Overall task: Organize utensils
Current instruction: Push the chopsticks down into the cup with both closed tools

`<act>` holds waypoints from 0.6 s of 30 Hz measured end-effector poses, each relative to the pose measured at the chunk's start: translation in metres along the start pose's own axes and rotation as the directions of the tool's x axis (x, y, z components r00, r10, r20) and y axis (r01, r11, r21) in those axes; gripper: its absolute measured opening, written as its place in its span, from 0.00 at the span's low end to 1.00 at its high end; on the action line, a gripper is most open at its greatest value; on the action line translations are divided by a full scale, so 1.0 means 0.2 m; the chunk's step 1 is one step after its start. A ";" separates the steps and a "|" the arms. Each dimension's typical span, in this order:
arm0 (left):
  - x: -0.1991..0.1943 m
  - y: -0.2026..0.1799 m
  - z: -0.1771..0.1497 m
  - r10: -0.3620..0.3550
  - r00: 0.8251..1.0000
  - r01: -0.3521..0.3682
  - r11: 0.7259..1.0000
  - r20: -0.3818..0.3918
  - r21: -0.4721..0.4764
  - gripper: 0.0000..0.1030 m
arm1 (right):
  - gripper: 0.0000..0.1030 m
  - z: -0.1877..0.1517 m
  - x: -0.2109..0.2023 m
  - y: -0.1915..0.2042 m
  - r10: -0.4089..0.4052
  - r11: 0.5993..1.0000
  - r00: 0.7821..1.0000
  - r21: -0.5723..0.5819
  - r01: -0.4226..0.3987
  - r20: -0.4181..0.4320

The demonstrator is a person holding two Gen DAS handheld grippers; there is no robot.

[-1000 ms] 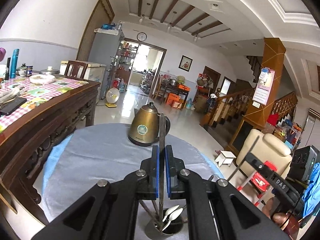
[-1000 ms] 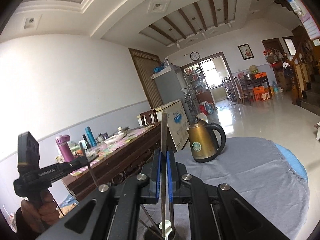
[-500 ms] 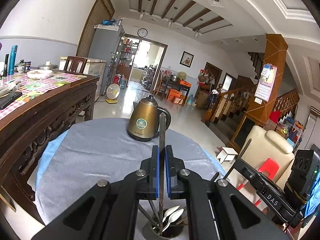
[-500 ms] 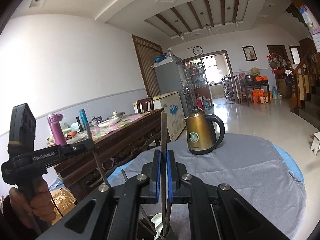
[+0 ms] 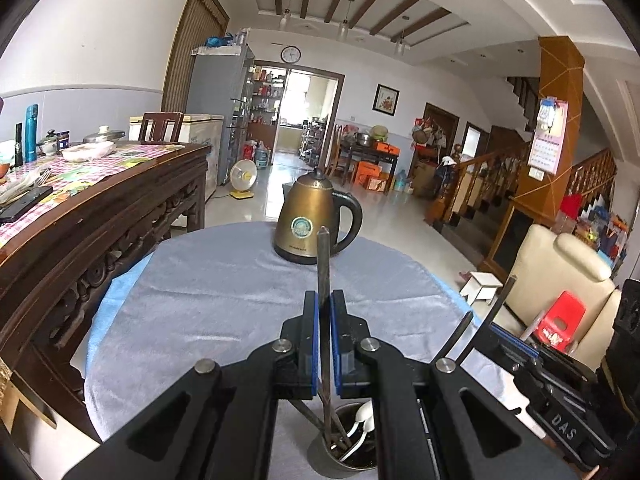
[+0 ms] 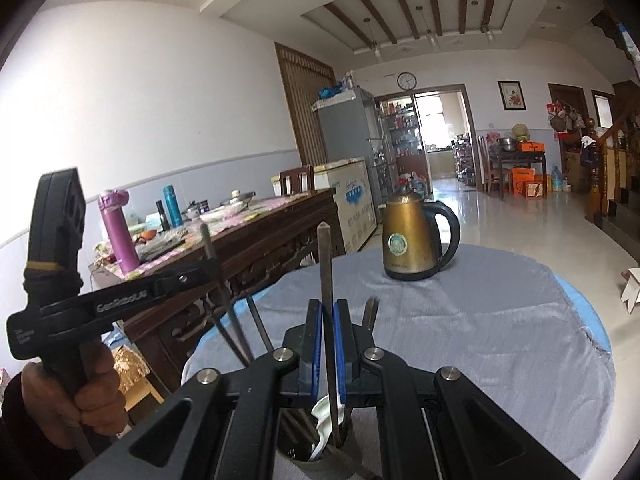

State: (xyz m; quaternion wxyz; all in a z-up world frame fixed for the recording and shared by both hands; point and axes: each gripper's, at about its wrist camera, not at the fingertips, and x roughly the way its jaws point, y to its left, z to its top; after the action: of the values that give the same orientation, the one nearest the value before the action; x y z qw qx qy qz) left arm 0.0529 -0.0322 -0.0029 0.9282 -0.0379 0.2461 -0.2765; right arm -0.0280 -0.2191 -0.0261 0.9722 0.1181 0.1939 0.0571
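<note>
Nearest in both wrist views, black tongs with blue pads. Left tongs point(image 5: 324, 312) clamped on a dark metal chopstick point(image 5: 323, 264), held upright, lower end reaching into a metal cup point(image 5: 320, 456) just below the jaws. Right tongs point(image 6: 325, 320) likewise clamped on a second upright chopstick point(image 6: 325, 264), its lower end dipping into the same cup point(image 6: 296, 460). Inside the cup, white spoons point(image 5: 362, 420) and more dark chopsticks leaning against the rim. Seen from the right wrist, a hand point(image 6: 86, 396) at lower left gripping the handle of the left tool. Cup standing at the near edge of a round table point(image 5: 208, 300) covered with a grey cloth over a blue one. Further across the cloth, well apart from the cup, a bronze electric kettle point(image 5: 310, 220) with a black handle. Beside the round table, to the left, a long dark carved wooden table point(image 5: 132, 208) carrying bottles, bowls and a checked cloth. Beyond, a shiny tiled floor, a grey fridge, a wall clock above an open doorway, and a wooden staircase on the right.
</note>
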 end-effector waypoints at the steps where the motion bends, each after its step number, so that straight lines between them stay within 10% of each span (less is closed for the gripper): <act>1: 0.00 0.00 0.00 0.003 1.000 -0.003 1.000 -0.002 0.003 0.05 | 0.07 -0.01 0.00 0.01 0.000 1.000 1.000 -0.004 0.000 -0.006; 18: 0.02 -0.02 -0.03 0.039 0.999 -0.039 0.998 -0.012 0.041 0.06 | 0.07 -0.05 0.00 0.02 0.002 1.000 1.000 -0.007 -0.002 -0.026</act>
State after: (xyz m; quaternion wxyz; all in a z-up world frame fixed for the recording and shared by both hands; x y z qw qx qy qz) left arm 0.0511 -0.0380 -0.0086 0.9324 -0.0125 0.2468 -0.2636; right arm -0.0323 -0.2128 -0.0336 0.9699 0.1141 0.2064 0.0605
